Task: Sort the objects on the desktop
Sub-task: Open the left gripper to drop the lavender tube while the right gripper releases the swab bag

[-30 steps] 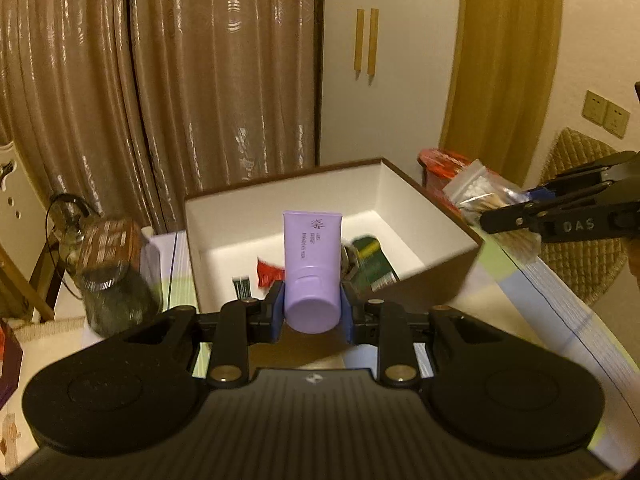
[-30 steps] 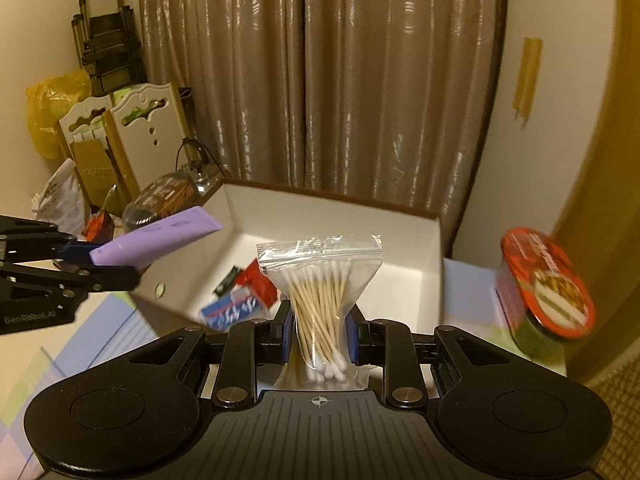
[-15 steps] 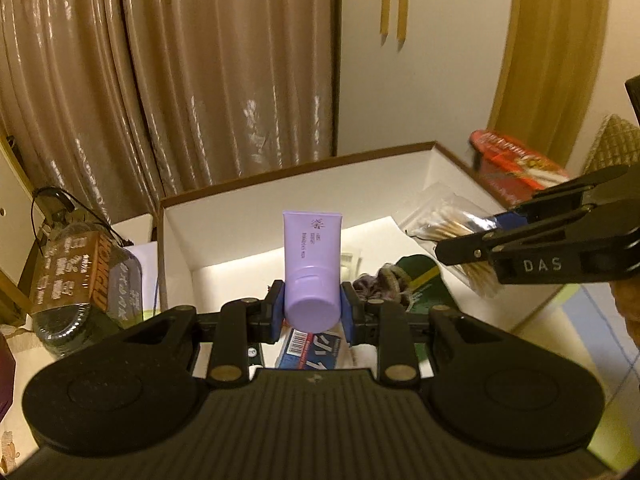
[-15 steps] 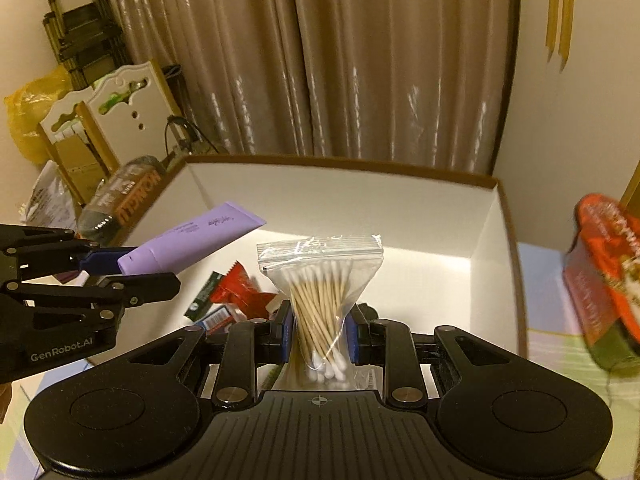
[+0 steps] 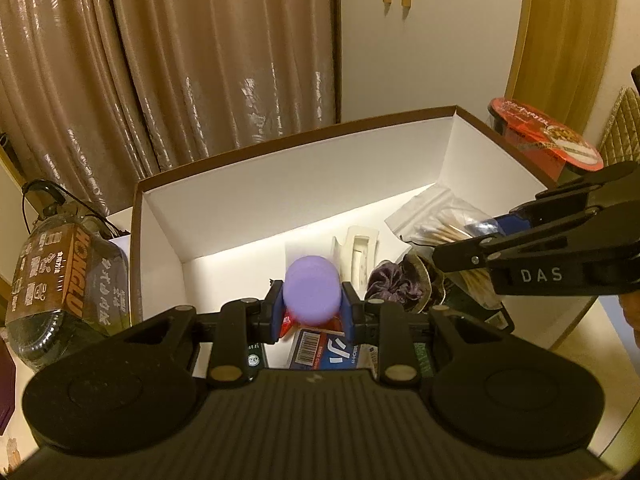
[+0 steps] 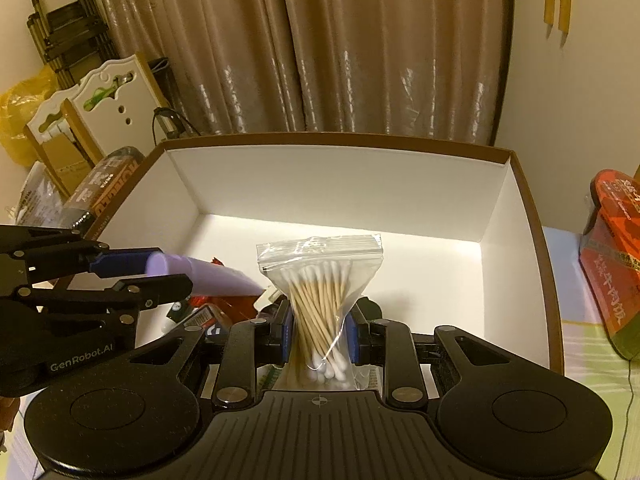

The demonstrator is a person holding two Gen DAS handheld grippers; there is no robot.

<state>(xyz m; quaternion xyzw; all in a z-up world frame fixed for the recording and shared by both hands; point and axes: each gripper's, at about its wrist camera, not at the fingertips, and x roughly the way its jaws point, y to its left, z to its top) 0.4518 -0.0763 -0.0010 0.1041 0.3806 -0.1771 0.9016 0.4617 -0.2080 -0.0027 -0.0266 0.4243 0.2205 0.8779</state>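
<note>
Holding both tools over the box (image 6: 520, 216), I had each one loaded. My left gripper (image 5: 312, 312) was clamped on the purple tube (image 5: 312, 294), cap end toward the lens at frame centre; in the right wrist view that tube (image 6: 216, 278) angled in from the left, tip low inside the box. My right gripper (image 6: 320, 338) was pinched on the cotton swab bag (image 6: 320, 280), upright at centre frame above the box floor. The left view showed the bag (image 5: 436, 226) at right, just over the clutter: a dark scrunchie (image 5: 390, 282), a white clip (image 5: 358, 248), a barcoded packet (image 5: 320, 350). A red-lidded cup (image 6: 612, 264) stood outside the box at right, a bottle (image 5: 60, 280) outside at left.
</note>
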